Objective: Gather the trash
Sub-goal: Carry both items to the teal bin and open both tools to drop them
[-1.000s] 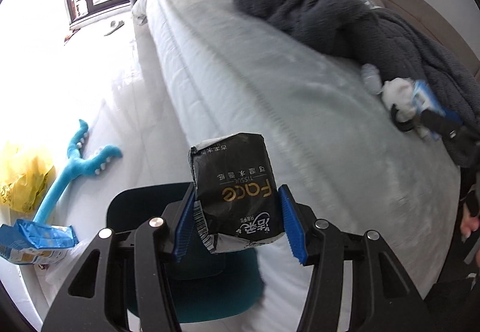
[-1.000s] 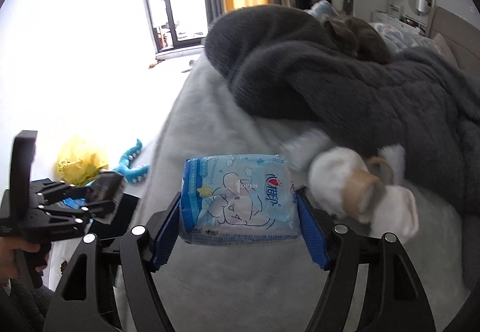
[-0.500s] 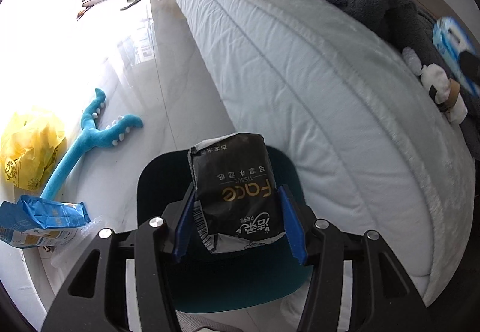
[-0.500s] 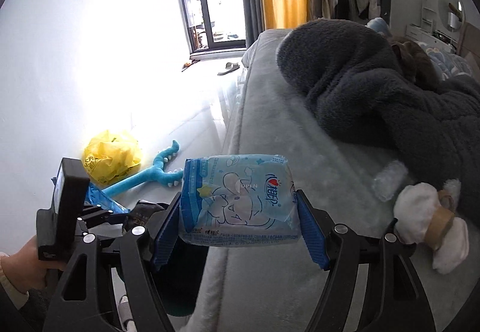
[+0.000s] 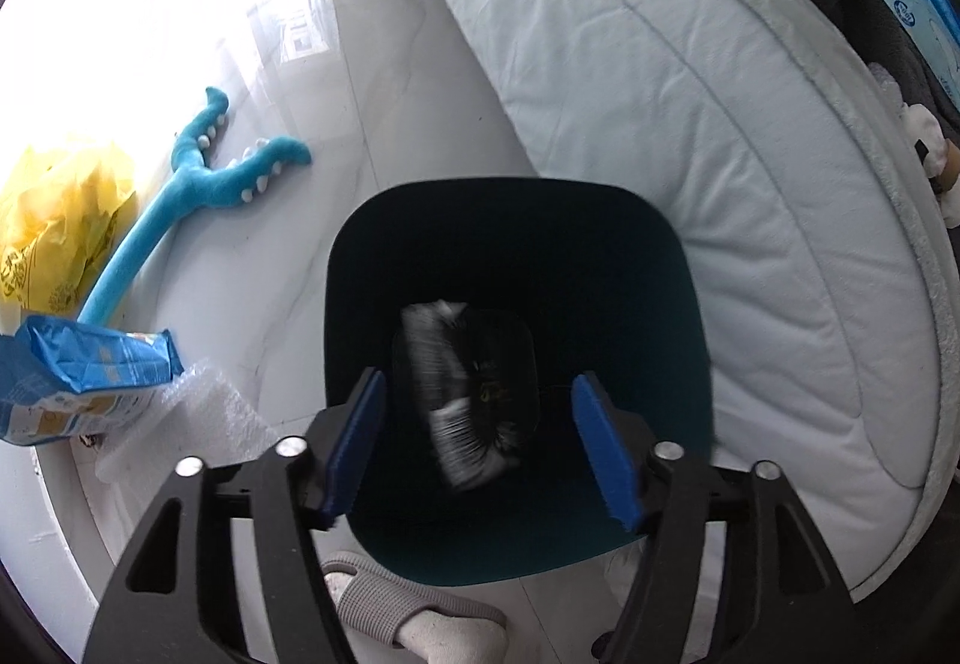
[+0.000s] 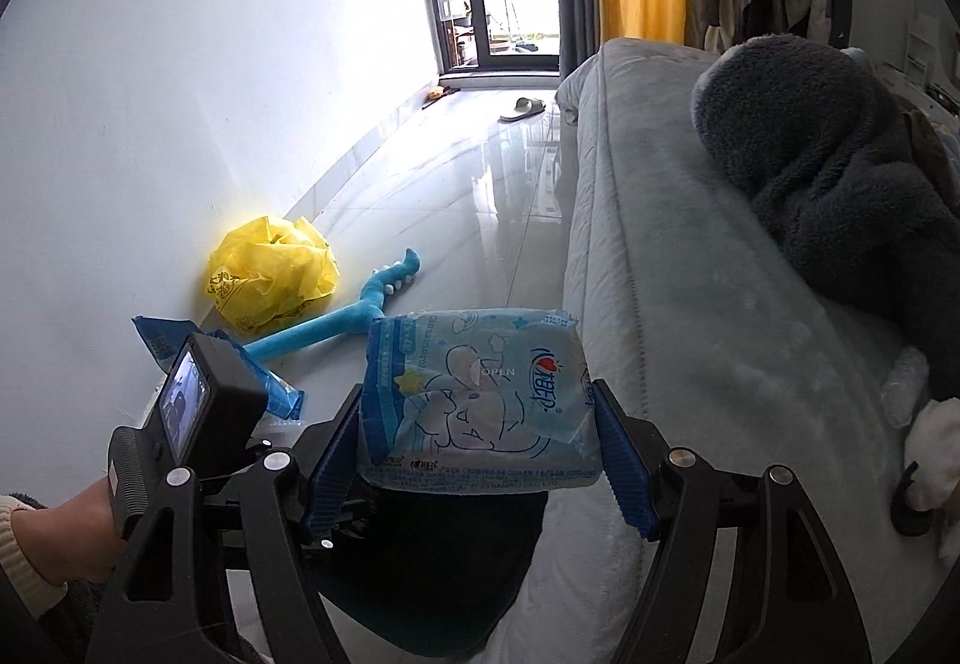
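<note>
Left wrist: left gripper (image 5: 480,445) spread wide above the bin (image 5: 672,268); black tissue pack (image 5: 465,394), blurred, sits inside it, so one piece looks done. Right wrist: right gripper (image 6: 480,460) clamps blue wipes pack (image 6: 474,400) over the bin (image 6: 438,562), not yet dropped. Yellow bag (image 6: 270,274) on the floor may be left.

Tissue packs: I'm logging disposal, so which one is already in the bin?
The black tissue pack, blurred inside the dark bin below the open left claw. The light-blue pack remains clamped in the right claw.
</note>
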